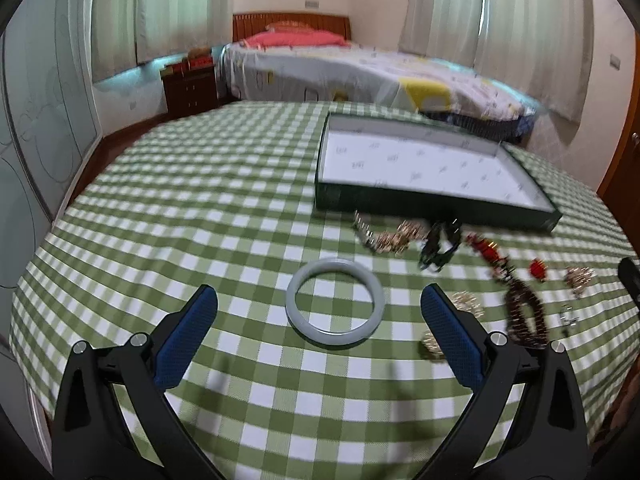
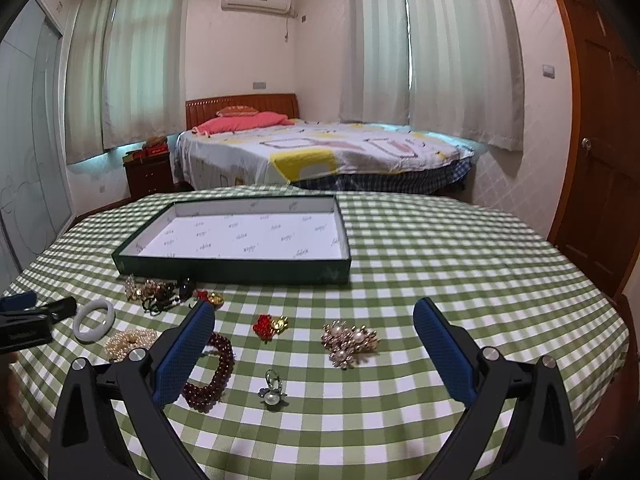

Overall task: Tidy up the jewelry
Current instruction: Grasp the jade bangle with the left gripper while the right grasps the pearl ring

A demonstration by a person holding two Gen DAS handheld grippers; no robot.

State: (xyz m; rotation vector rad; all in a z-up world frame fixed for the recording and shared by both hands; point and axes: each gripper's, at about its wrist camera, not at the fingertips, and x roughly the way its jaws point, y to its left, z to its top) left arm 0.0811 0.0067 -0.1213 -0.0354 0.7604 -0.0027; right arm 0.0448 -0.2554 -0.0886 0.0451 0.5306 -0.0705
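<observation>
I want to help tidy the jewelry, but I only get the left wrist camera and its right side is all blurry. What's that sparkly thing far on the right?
Observer: A brooch set with pearls, lying on the checked tablecloth.
Operator: Is anything being held over there?
Observer: No. The right gripper is open and empty, above the cloth.
Operator: Is there a ring anywhere?
Observer: Yes, a pearl ring lies on the cloth, just right of the dark red bead bracelet.
</observation>
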